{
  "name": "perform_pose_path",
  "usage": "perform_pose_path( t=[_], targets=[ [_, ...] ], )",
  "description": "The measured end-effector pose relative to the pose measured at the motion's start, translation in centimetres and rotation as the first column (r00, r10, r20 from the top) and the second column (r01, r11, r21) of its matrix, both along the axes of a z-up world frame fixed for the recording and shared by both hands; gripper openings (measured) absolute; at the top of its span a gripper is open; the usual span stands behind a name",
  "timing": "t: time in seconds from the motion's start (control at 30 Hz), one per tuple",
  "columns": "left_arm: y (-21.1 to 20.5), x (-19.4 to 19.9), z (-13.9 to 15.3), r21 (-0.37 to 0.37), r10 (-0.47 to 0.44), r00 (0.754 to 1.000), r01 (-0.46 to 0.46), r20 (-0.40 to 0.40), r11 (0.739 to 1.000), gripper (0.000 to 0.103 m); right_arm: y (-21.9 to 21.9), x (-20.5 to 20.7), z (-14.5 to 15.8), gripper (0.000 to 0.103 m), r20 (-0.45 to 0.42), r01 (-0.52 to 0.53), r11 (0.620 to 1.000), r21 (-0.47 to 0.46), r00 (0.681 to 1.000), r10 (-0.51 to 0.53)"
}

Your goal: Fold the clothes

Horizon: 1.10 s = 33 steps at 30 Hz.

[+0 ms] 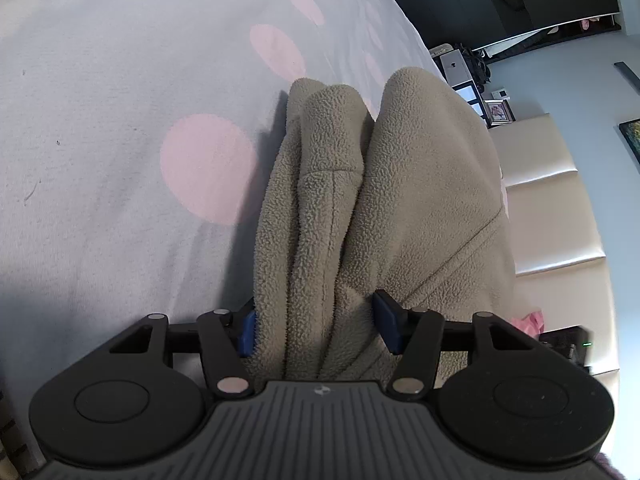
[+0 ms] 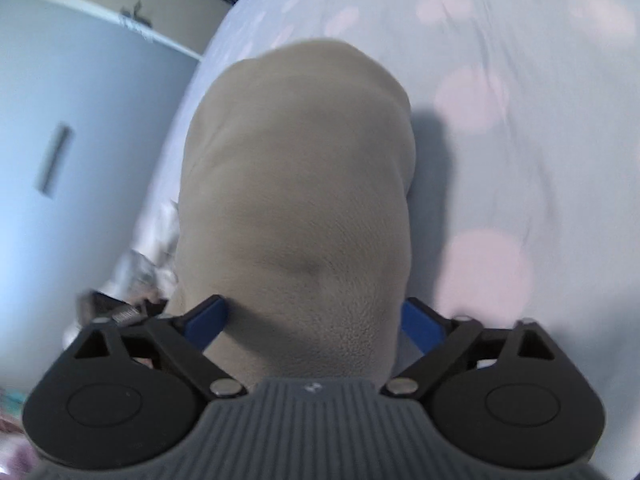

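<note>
Bunched between the blue pads of my left gripper point(image 1: 314, 330) is a thick wad of the beige fleece garment point(image 1: 384, 200); the jaws stand fairly wide only because so much cloth fills them, so I judge them clamped on it. From there the fleece hangs away in two rounded lobes above the bed sheet point(image 1: 120, 120), grey with pink dots, and casts a shadow on it, so most of it seems lifted clear. My right gripper point(image 2: 316, 320) holds another part of the same garment, which bulges out past its pads and hides what lies beyond; that view is blurred.

Fleece like this looks soft, light and bulky. It should not slip much on the pads, but it will sag and roll instead of keeping a crease. I would rather hold it near a seam or hem, taking one or two layers, than by a fat handful, so the edges can be matched when I lay it flat.
</note>
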<state>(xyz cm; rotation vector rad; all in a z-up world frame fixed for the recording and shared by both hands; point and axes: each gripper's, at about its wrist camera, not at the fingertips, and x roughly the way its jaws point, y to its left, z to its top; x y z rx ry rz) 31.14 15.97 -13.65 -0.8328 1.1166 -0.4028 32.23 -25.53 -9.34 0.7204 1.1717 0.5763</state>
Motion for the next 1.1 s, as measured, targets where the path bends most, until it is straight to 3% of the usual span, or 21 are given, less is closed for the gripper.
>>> perform_pose_path(
  t=[0.17, 0.33, 0.53, 0.6, 0.93, 1.1],
  targets=[
    [0.5, 0.3, -0.2, -0.017, -0.014, 1.0, 0.013, -0.002, 1.0, 0.053, 0.1, 0.7, -4.5, 0.103, -0.012, 0.014, 0.979, 0.203, 1.0, -0.012],
    [0.8, 0.9, -0.5, -0.032, -0.027, 1.0, 0.027, -0.002, 0.999, 0.052, 0.2, 1.8, -6.4, 0.103, -0.013, -0.027, 0.959, 0.283, 0.999, 0.032],
    [1.7, -0.1, -0.4, -0.061, -0.045, 0.997, 0.049, 0.06, 0.997, 0.041, 0.8, 1.9, -5.4, 0.102, 0.037, -0.074, 0.96, 0.272, 0.997, 0.066],
    [1.8, -0.2, 0.0, -0.068, -0.053, 0.996, 0.059, 0.078, 0.996, 0.039, 0.7, 1.5, -4.7, 0.096, 0.063, -0.085, 0.959, 0.269, 0.996, 0.07],
    [1.9, -1.0, 1.4, -0.094, -0.081, 0.989, 0.093, 0.127, 0.991, 0.038, 0.5, 0.4, -1.4, 0.089, 0.116, -0.113, 0.964, 0.242, 0.989, 0.087],
    [-1.2, -0.8, 3.0, -0.089, -0.11, 0.981, 0.125, 0.159, 0.988, 0.037, -0.7, -0.5, 0.5, 0.089, 0.13, -0.097, 0.969, 0.228, 0.989, 0.069]
  ],
)
